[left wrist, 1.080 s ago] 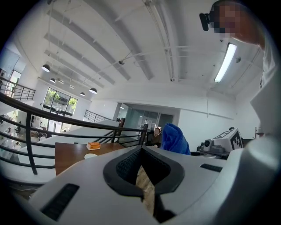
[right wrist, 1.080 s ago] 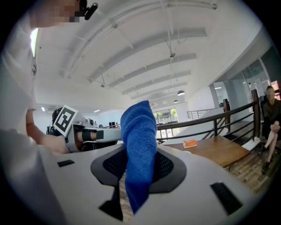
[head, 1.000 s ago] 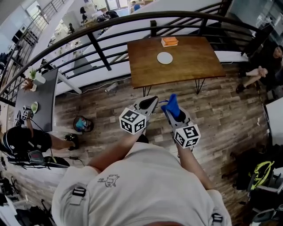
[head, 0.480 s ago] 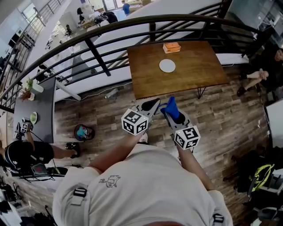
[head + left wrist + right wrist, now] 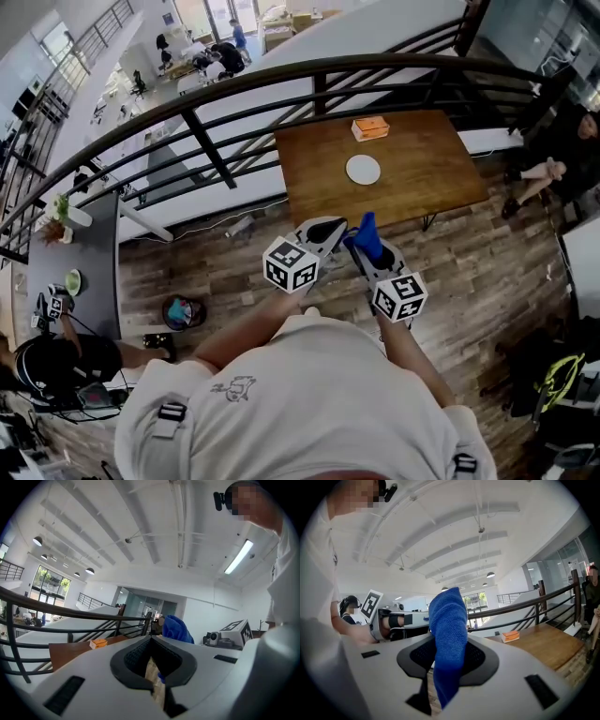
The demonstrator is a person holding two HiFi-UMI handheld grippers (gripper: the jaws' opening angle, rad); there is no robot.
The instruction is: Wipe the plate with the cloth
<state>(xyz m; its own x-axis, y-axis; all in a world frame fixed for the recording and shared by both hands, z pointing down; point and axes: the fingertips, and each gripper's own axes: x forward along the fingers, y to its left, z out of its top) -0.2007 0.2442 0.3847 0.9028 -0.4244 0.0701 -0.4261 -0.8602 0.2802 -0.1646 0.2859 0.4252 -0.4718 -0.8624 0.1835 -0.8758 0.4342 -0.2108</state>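
Observation:
In the head view a white plate [image 5: 363, 170] lies on a brown wooden table [image 5: 422, 159] ahead of me, with an orange box [image 5: 370, 127] behind it. Both grippers are held out over the floor, short of the table's near edge. My right gripper [image 5: 364, 232] is shut on a blue cloth [image 5: 367, 236]; in the right gripper view the cloth [image 5: 449, 616] stands up and hangs down between the jaws of that gripper [image 5: 447, 641]. My left gripper [image 5: 325, 228] is shut with nothing in it, and in its own view the left gripper [image 5: 151, 639] shows its jaws meeting.
A black metal railing [image 5: 234, 94] runs behind the table. A person sits at the right [image 5: 553, 169], another crouches at the lower left [image 5: 56, 366] beside a grey table [image 5: 89, 244]. Bags [image 5: 553, 375] lie on the floor at the right.
The table with the plate has come nearer and lower in the head view as I walk toward it. Both grippers keep their pose, the cloth still pinched.

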